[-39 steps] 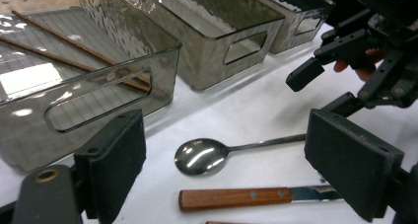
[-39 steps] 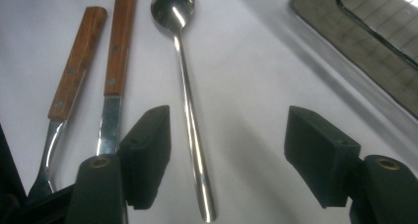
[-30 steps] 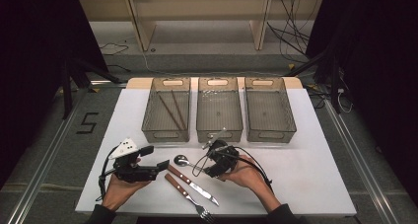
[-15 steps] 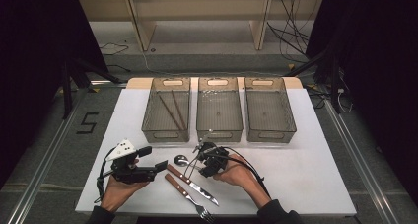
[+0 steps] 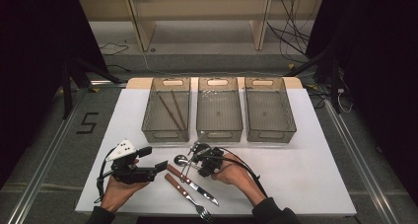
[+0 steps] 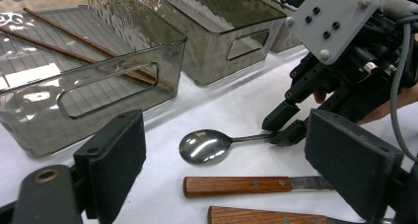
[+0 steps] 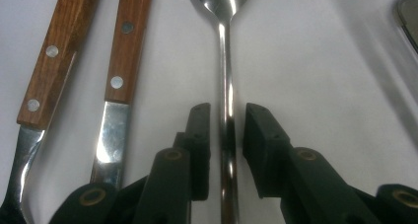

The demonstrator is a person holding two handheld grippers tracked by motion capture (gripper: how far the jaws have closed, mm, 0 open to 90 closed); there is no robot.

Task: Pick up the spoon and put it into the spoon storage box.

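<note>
A spoon (image 7: 226, 61) lies on the white table (image 5: 305, 169), near the middle bin (image 5: 219, 110), its handle between the jaws of the right gripper (image 7: 226, 120) — narrow gaps show on both sides, so the jaws are not yet clamped. Just beside the spoon lie a wood-handled knife (image 5: 192, 182) and fork (image 5: 187, 197). To the left, the left gripper (image 5: 150, 160) hovers with jaws wide apart. The far-left bin (image 5: 167, 110) holds chopsticks (image 5: 172, 110).

Overhead cam; two close gripper cams
</note>
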